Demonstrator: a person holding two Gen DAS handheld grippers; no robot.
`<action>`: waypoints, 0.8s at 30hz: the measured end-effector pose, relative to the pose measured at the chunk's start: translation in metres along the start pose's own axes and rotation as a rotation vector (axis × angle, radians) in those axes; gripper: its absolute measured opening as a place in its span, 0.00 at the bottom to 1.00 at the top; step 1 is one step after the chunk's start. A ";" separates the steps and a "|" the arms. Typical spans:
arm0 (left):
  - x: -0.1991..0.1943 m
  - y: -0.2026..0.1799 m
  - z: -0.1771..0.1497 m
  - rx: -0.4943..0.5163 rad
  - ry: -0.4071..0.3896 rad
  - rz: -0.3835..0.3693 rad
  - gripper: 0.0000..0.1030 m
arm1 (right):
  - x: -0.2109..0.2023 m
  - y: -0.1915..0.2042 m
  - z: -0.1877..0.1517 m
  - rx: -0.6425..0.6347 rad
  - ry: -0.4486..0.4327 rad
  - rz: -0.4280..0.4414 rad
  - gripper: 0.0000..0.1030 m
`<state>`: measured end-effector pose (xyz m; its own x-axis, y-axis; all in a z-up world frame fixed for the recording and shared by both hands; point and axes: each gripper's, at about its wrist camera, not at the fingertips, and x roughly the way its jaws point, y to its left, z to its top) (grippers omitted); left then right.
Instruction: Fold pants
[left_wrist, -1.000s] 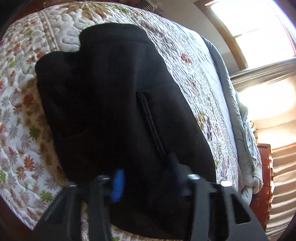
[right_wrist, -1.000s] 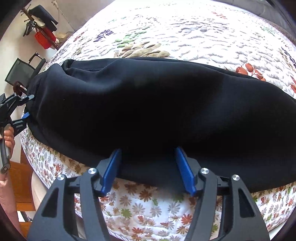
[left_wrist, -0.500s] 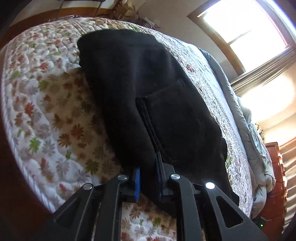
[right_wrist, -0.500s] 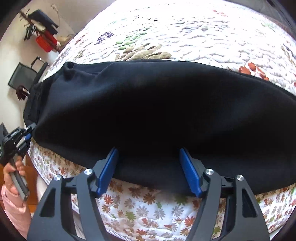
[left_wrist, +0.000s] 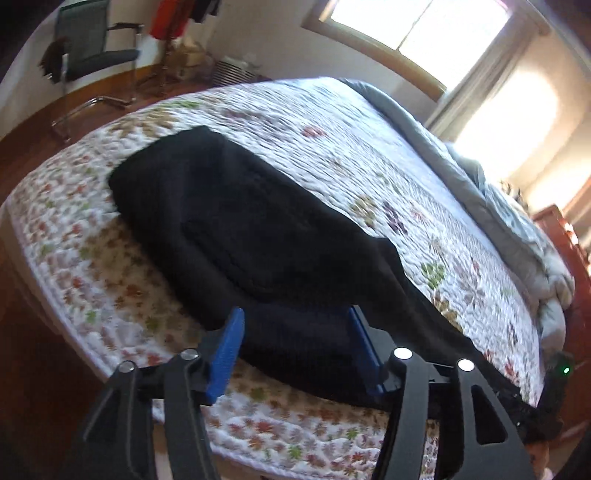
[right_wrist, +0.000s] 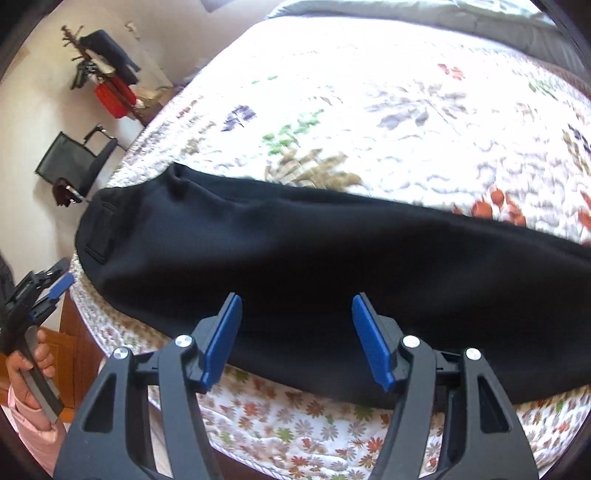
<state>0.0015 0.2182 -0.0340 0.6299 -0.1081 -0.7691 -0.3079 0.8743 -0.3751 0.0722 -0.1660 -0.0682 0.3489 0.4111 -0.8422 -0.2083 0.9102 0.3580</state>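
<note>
Two blue pads of the left gripper (left_wrist: 295, 350) are spreading apart in the left wrist view, released, hanging above the near edge of the black pants (left_wrist: 258, 236) lying along the near side of the floral quilt (left_wrist: 369, 155). In the right wrist view, the right gripper (right_wrist: 297, 336) is narrowing yet grasping nothing, hovering over the pants' (right_wrist: 314, 258) near edge; the left gripper (right_wrist: 51, 291) is showing far left.

Floral quilt (left_wrist: 369, 155) — chair (left_wrist: 92, 48), window (left_wrist: 417, 26)
</note>
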 end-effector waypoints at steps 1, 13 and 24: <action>0.009 -0.011 0.005 0.030 0.020 0.010 0.63 | -0.002 0.003 0.003 -0.015 -0.004 0.004 0.61; 0.107 -0.036 0.016 0.277 0.110 0.265 0.96 | 0.033 0.048 0.054 -0.290 0.038 0.080 0.61; 0.076 -0.010 0.028 0.069 0.054 0.180 0.92 | 0.089 0.055 0.082 -0.492 0.186 0.157 0.61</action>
<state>0.0726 0.2145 -0.0742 0.5299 0.0292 -0.8476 -0.3611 0.9121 -0.1943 0.1671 -0.0748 -0.0901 0.1213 0.4840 -0.8666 -0.6630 0.6893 0.2922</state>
